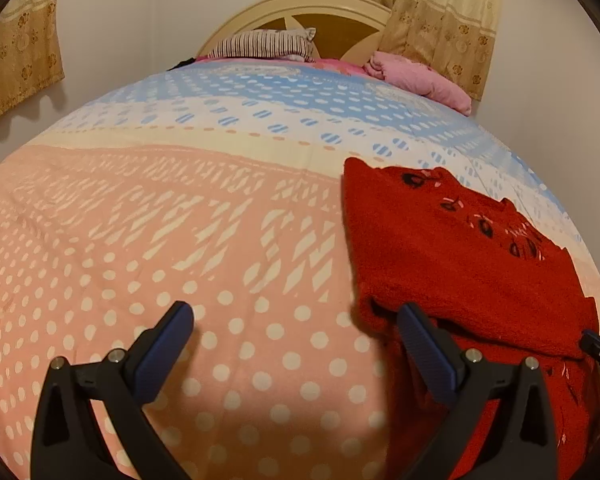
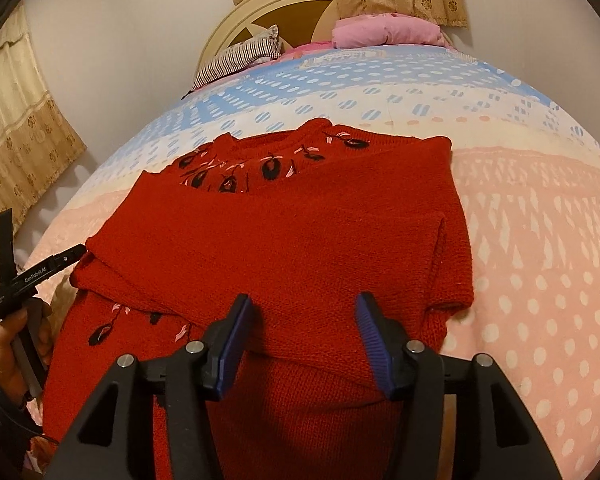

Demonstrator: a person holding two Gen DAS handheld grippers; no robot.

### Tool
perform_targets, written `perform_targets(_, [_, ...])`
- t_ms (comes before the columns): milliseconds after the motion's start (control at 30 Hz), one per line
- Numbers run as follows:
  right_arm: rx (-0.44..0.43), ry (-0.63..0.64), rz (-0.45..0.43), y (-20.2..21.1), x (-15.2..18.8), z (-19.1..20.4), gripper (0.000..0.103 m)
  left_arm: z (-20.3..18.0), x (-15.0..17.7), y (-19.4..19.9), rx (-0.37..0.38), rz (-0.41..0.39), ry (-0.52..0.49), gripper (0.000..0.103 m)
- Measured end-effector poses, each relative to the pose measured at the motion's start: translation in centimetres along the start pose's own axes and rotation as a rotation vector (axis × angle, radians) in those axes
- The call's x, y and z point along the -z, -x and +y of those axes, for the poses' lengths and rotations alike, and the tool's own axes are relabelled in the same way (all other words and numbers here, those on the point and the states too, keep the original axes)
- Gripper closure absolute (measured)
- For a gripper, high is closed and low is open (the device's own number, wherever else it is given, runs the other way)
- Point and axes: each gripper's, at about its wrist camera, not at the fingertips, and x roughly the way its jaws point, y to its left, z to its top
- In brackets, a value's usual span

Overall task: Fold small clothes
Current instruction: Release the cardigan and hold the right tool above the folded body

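A red knit sweater (image 2: 292, 236) with black and pink embroidery lies on the bed, both sleeves folded across its body. In the left wrist view the sweater (image 1: 460, 248) is at the right. My left gripper (image 1: 296, 316) is open and empty; its right finger sits at the sweater's left edge, its left finger over bare bedspread. My right gripper (image 2: 304, 308) is open and empty, low over the sweater's lower middle. The left gripper (image 2: 66, 258) also shows at the sweater's left edge in the right wrist view, held by a hand.
The bedspread (image 1: 180, 220) is pink with white dots near me and blue and white further away. A striped pillow (image 1: 268, 44) and a pink bundle (image 1: 420, 76) lie at the headboard (image 1: 312, 4). Curtains (image 1: 440, 20) hang behind, and a wall lies to the left.
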Motion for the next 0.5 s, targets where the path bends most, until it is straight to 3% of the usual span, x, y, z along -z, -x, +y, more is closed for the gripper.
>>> perform_targets(333, [0.058, 0.066, -0.022, 1.4, 1.2, 1.8, 0.04, -1.6, 1.2, 1.6, 0.038, -0.002, -0.074, 0.0])
perform_targets(500, [0.047, 0.069, -0.016, 1.3, 1.3, 1.8, 0.037, -2.3, 1.7, 2.3, 0.045, -0.003, -0.101, 0.0])
